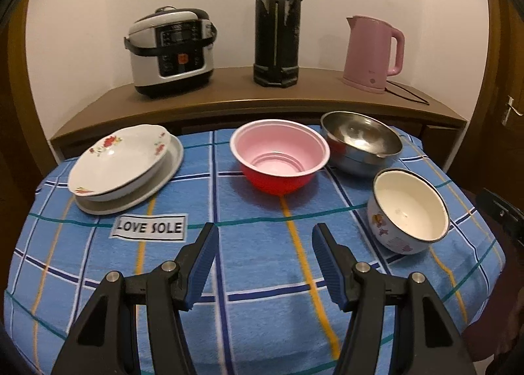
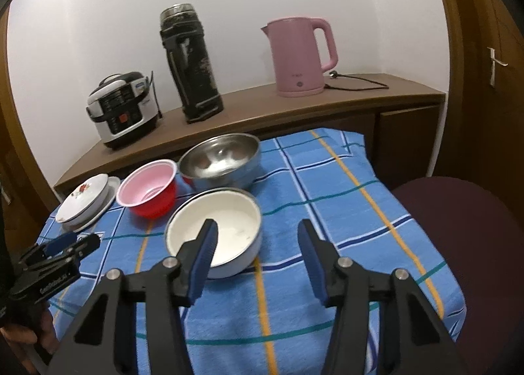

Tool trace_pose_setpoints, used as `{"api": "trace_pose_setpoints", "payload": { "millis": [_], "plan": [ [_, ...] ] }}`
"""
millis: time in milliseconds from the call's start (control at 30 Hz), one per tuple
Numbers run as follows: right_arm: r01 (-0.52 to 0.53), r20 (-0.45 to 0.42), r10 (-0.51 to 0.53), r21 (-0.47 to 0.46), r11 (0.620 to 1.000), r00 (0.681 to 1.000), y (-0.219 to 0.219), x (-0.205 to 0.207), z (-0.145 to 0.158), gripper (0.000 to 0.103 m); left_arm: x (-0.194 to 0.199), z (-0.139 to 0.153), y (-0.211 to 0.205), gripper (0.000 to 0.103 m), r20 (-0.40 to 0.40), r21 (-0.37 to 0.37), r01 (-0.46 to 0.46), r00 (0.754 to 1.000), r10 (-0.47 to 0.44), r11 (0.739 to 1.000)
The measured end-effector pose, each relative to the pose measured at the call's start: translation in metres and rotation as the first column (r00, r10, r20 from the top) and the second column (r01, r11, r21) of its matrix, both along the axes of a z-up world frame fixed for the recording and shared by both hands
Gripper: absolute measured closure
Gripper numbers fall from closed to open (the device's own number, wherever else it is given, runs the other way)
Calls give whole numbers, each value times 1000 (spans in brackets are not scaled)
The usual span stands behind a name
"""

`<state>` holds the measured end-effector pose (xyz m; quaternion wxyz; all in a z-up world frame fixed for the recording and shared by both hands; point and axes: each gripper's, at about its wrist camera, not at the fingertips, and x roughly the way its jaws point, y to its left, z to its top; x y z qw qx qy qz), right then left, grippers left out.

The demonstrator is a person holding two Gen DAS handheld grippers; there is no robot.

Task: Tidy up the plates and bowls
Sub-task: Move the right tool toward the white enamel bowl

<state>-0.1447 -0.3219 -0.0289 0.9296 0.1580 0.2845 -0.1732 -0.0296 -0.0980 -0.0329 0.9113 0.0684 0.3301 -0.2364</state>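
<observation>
1. Step in hand, as I judged it: the approach. Both grippers hung over the blue checked cloth (image 1: 262, 260), nothing lifted yet. Plates looked sorted already; bowls were still loose.

2. Plates: the flowered plate (image 1: 119, 159) sat on top of the plain plate (image 1: 131, 198) at the far left of the cloth, stacked, slightly off-centre.

3. Bowls, three apart: the pink-and-red bowl (image 1: 278, 159) in the middle, the steel bowl (image 1: 360, 142) just right of it at the back, and the enamel bowl (image 1: 409, 208) nearer, at the front right. Steel and enamel sat close; I couldn't tell if they touched.

4. Left gripper (image 1: 265, 244): jaws spread wide, nothing btwn them, pointed down at bare cloth w/ the pink-and-red bowl straight ahead. It touched nothing.

5. Right gripper (image 2: 257, 244): jaws apart too, holding nothing. Its left finger (image 2: 203, 254) overlapped the enamel bowl (image 2: 229, 227) in the right-wrist view; whether it was over the rim or inside the bowl, I couldn't tell. No pinch visible.

6. Next move, my guess: the right side needed one finger inside the enamel bowl's wall and one outside, then a squeeze on the rim, then a lift to nest it in a bigger bowl, prob. the steel one.

7. Risk as I saw it: thin rim, slick enamel, so a shallow bite could slip.
</observation>
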Motion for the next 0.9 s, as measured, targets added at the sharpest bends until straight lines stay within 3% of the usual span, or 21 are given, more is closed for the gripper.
{"api": "trace_pose_setpoints", "payload": {
  "millis": [267,900],
  "plan": [
    [-16,-4,16,28,999,1000,-14,7,-4,67,8,2,-15,41,-11,-19,25,1000,-25,1000],
    [-58,24,56,69,996,998,-44,48,10,65,53,38,-51,41,29,-51,58,998,-56,997]
  ]
}}
